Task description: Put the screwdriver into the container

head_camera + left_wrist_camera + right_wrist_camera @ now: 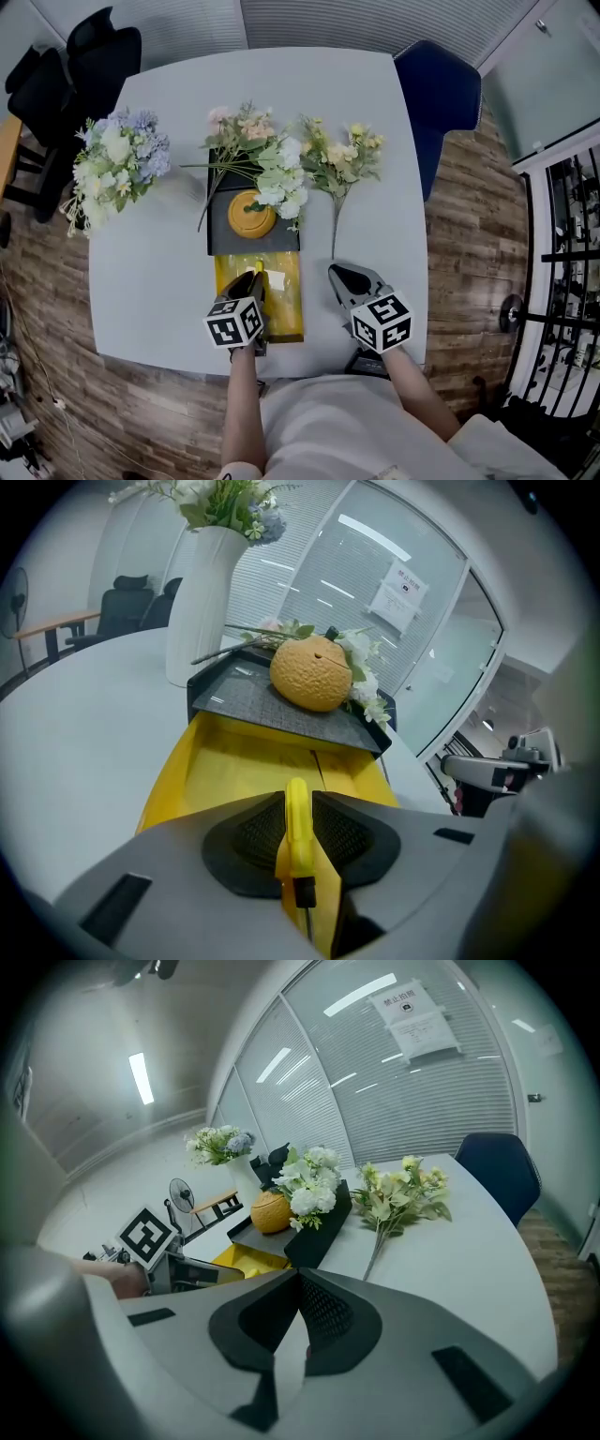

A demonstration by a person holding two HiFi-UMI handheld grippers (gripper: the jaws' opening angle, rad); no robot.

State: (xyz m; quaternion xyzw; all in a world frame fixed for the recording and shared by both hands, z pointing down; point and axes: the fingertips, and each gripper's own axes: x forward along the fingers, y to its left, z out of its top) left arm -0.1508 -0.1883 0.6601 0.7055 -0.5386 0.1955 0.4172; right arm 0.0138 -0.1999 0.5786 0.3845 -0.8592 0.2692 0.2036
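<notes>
The left gripper (249,281) is over the yellow container (287,302), which lies on the white table (159,267) near the person's edge. Its jaws are closed on the yellow screwdriver (296,841). In the left gripper view the handle is pressed between the two black pads (248,841) and its round end sticks out a little in front of them, while the black collar and the metal shaft point back toward the camera. The screwdriver is above the inside of the container; whether it touches the bottom, I cannot tell.

The right gripper (339,273) is just beside the container on its right, low over the bare table. Its jaws are closed together – the tips meet and nothing is between them.

Behind the container, touching its far edge, is a dark tray (253,244). On it sits a round orange thing (251,214) with a rough skin, and some flowers (261,155) lie across the tray's far side. More flowers (342,159) lie on the table to the right of the tray, well apart from the right gripper. At the left side of the table stands a white vase (202,607) with a bouquet (117,164) – pale blue and white. A blue chair (441,94) stands at the far right corner of the table.
</notes>
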